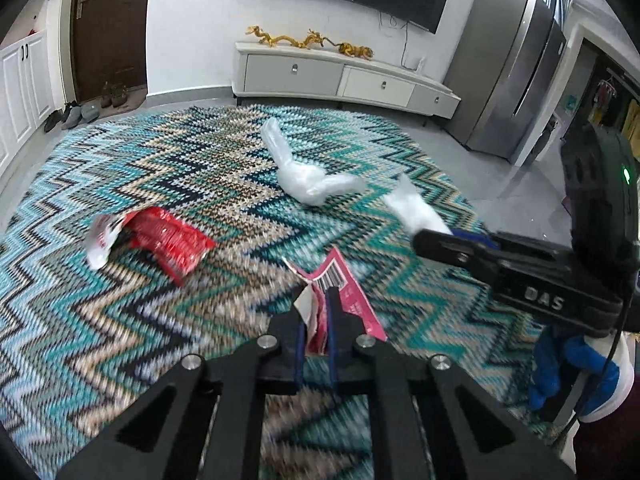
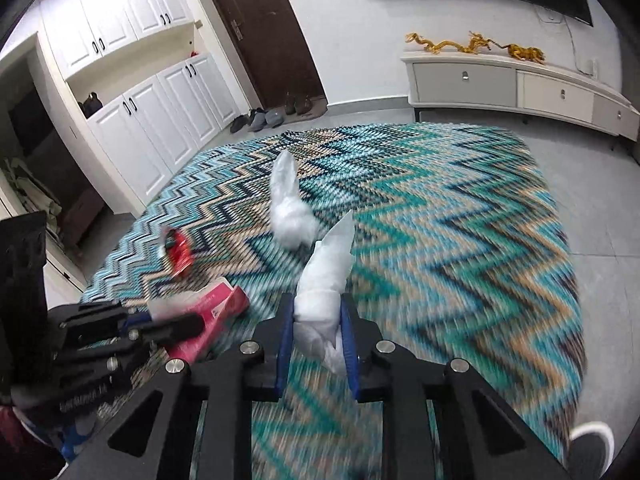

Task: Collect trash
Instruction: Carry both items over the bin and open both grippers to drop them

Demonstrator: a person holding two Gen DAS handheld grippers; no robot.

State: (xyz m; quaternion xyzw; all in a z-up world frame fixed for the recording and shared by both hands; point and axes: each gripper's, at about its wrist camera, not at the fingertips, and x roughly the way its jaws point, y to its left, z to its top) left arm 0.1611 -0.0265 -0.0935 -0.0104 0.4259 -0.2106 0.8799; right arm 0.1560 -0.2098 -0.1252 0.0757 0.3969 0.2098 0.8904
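Observation:
My left gripper (image 1: 317, 300) is shut on a pink wrapper (image 1: 346, 288) with a barcode, held above the zigzag rug (image 1: 160, 320). It also shows in the right wrist view (image 2: 172, 326), at lower left, with the pink wrapper (image 2: 216, 310). My right gripper (image 2: 318, 312) is shut on a crumpled white tissue (image 2: 326, 276); it shows in the left wrist view (image 1: 424, 240) with the tissue (image 1: 412, 206). A red wrapper (image 1: 168, 240) lies on the rug to the left, also in the right wrist view (image 2: 180, 254). A crumpled clear plastic bag (image 1: 304, 178) (image 2: 290, 212) lies further ahead.
A white TV cabinet (image 1: 340, 80) with gold dragon figures stands against the far wall under a television. A steel fridge (image 1: 516, 76) is at the right. A brown door (image 2: 260, 32), shoes and white cupboards (image 2: 132, 80) are to the left. Grey tile floor (image 2: 592, 220) surrounds the rug.

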